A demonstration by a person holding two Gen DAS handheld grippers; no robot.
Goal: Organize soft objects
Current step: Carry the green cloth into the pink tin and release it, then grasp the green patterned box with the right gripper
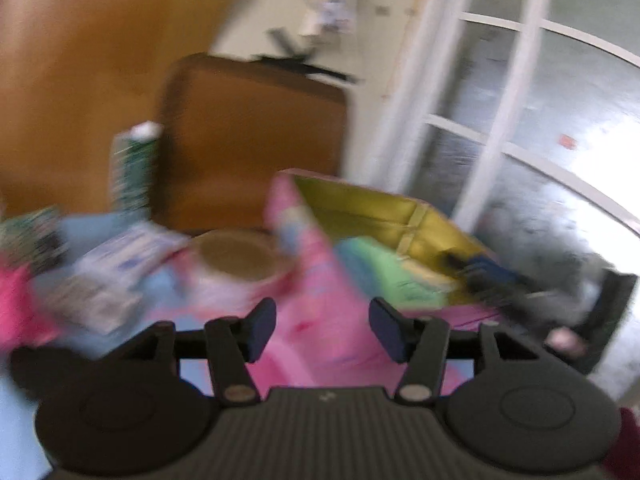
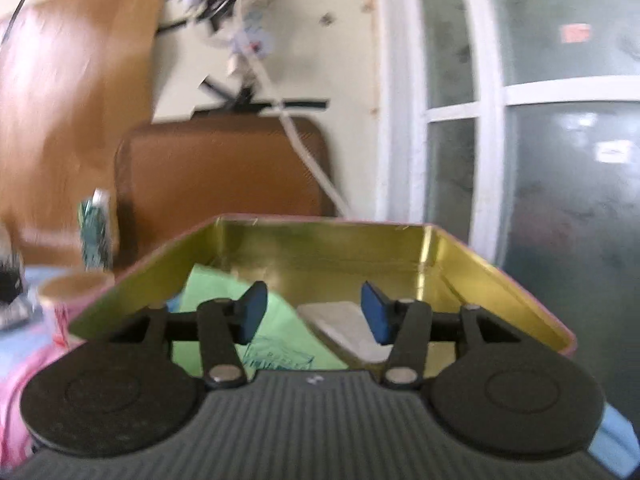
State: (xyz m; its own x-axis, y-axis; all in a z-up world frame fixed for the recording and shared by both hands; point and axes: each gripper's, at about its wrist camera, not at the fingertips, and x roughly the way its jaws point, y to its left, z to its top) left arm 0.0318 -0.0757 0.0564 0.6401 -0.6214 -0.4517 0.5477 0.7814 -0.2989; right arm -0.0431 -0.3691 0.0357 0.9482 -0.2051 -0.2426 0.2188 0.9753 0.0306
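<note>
The right wrist view looks straight into an open tin box [image 2: 320,248] with a gold inner wall and a pink rim, just ahead of the right claw [image 2: 314,312], whose blue pads are spread with nothing between them. Inside the box, below and between the pads, lie a light green cloth [image 2: 276,332] with faint printing too blurred to read and a white folded cloth [image 2: 348,328] beside it to the right. The left wrist view, heavily blurred, shows the same tin box [image 1: 360,208] ahead and right of the left claw [image 1: 322,330], also spread and empty, with green and blue soft things [image 1: 376,268] in it. Only this view shows the clutter to the claw's left: a round paper tub [image 1: 236,256], a white packet [image 1: 128,256], a green-and-white carton [image 1: 132,168] and something bright pink [image 1: 16,304].
</note>
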